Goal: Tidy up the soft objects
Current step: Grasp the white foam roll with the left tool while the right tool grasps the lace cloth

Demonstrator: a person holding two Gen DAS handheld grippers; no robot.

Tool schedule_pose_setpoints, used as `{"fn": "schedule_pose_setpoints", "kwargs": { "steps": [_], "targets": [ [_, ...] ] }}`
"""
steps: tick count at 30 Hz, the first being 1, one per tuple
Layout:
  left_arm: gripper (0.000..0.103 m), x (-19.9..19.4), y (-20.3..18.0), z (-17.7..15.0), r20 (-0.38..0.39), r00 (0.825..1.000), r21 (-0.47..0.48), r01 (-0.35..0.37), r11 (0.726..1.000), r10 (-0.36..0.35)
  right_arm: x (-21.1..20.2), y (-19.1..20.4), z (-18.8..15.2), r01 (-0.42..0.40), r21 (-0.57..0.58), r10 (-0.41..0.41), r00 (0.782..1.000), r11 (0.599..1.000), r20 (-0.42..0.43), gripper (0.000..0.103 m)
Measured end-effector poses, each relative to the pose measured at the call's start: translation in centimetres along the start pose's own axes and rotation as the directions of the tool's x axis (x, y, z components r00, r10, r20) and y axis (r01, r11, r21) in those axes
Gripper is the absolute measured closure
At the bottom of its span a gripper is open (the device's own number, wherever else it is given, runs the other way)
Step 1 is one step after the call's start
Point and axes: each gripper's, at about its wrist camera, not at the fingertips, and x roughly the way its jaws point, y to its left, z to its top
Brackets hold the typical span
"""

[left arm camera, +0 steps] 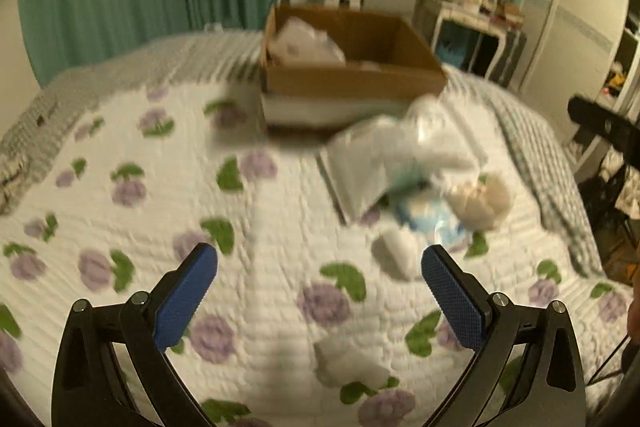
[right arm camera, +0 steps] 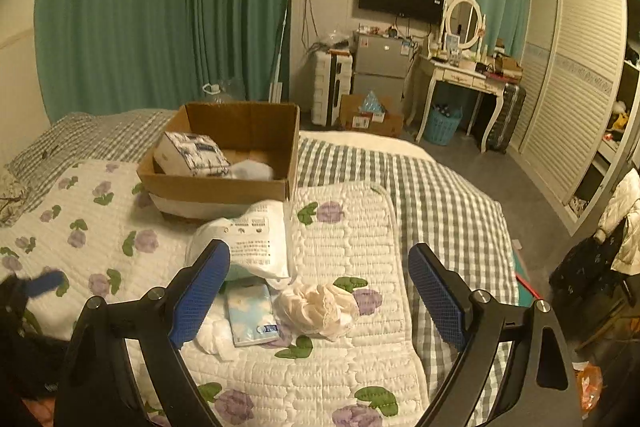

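Both the left tool [left arm camera: 319, 259] and right tool [right arm camera: 319, 257] hang spread and empty over the floral quilt [right arm camera: 344, 367], where soft packets [right arm camera: 250, 247] and a cream cloth [right arm camera: 318, 309] lie just before the cardboard box [right arm camera: 224, 163].

1. We note a matt brown cardboard box [right arm camera: 224, 183] ahead of the right gripper [right arm camera: 320, 287].
2. Quilted cloth bedspread [right arm camera: 340, 367] beneath it.
3. Glossy plastic package [right arm camera: 252, 247] beside its left finger; textured blue pads [right arm camera: 438, 301].
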Motion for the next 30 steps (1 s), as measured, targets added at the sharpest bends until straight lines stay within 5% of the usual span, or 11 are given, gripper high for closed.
{"fn": "schedule_pose_setpoints", "kwargs": {
  "steps": [12,19,24,28,30],
  "targets": [
    [0.000,4.0,0.1,-5.7,-0.230,0.973,-0.074,0.010,0.997,-0.027,7.2,-0.2,-3.1,0.049,-0.117,-0.069,0.982,0.992,-0.177,0.012],
    [0.008,5.3,-1.1,-9.3,-0.324,0.946,-0.014,-0.015,1.000,0.010,11.5,-0.3,-5.3,0.027,-0.128,-0.064,0.954,0.991,-0.292,0.012],
    [0.030,5.8,-0.7,-9.7,-0.323,0.946,-0.040,-0.012,0.999,-0.002,13.8,-0.3,-5.5,0.004,-0.113,-0.041,0.946,0.994,-0.321,0.012],
    [0.060,5.6,-1.1,-9.8,-0.303,0.953,-0.012,0.011,1.000,-0.014,15.8,-0.5,-6.1,-0.031,-0.083,-0.002,0.929,0.996,-0.371,0.012],
    [0.062,5.4,-1.4,-9.9,-0.294,0.956,0.002,0.010,1.000,-0.009,16.2,-0.5,-6.3,-0.050,-0.074,0.018,0.924,0.996,-0.381,0.022]
  ]
}}
